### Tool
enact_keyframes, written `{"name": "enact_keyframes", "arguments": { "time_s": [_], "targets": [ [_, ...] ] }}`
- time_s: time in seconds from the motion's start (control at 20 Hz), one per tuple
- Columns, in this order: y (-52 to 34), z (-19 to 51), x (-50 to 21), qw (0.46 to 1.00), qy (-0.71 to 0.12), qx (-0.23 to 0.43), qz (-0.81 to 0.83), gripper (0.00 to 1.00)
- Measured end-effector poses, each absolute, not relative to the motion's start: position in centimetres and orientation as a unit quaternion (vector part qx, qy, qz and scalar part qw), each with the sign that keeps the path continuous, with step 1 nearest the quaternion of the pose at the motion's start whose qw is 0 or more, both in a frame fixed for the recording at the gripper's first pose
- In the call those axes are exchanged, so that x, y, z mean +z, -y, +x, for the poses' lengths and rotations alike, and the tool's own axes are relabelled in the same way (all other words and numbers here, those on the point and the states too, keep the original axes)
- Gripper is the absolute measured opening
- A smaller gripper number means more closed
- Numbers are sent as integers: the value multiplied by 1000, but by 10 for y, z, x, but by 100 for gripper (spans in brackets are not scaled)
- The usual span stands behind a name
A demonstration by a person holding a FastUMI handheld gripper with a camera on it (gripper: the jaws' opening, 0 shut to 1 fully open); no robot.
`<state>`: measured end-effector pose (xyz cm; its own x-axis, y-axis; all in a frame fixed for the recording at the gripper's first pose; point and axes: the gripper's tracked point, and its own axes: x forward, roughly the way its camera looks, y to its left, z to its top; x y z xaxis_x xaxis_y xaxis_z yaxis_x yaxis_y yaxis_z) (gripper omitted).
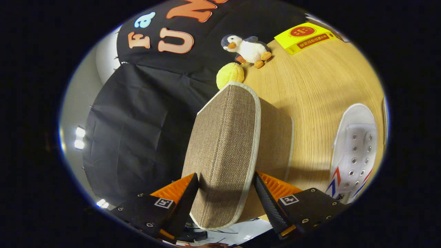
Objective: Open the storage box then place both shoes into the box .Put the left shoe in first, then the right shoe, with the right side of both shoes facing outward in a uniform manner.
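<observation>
My gripper is shut on the lid of the storage box, a brown woven fabric panel with pale trim that stands between both fingers and runs away ahead of them. The view is rolled, so the wooden table appears tilted. The box body, same brown fabric, sits just behind the lid on the table. A white shoe with metal eyelets and red and blue stripes lies on the table to the right of the box, beyond the right finger.
A plush penguin and a yellow ball rest on the table beyond the box. A yellow flat box lies farther back. The black cloth wall rises behind the table edge.
</observation>
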<state>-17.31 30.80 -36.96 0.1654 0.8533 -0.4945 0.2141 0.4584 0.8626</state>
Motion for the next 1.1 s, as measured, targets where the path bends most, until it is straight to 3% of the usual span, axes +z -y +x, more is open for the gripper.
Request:
{"name": "enact_keyframes", "arguments": {
  "time_s": [0.2, 0.4, 0.5, 0.65, 0.8, 1.1],
  "targets": [
    [-310, -171, -360, 590, -590, 253, 490, 90],
    [-302, -168, -344, 588, -580, 257, 502, 78],
    [-298, -164, -335, 586, -572, 258, 514, 70],
    [-298, -148, -316, 589, -541, 260, 541, 49],
    [-307, -150, -320, 593, -547, 263, 530, 41],
    [-320, -153, -346, 568, -585, 201, 543, 18]
  ]
}}
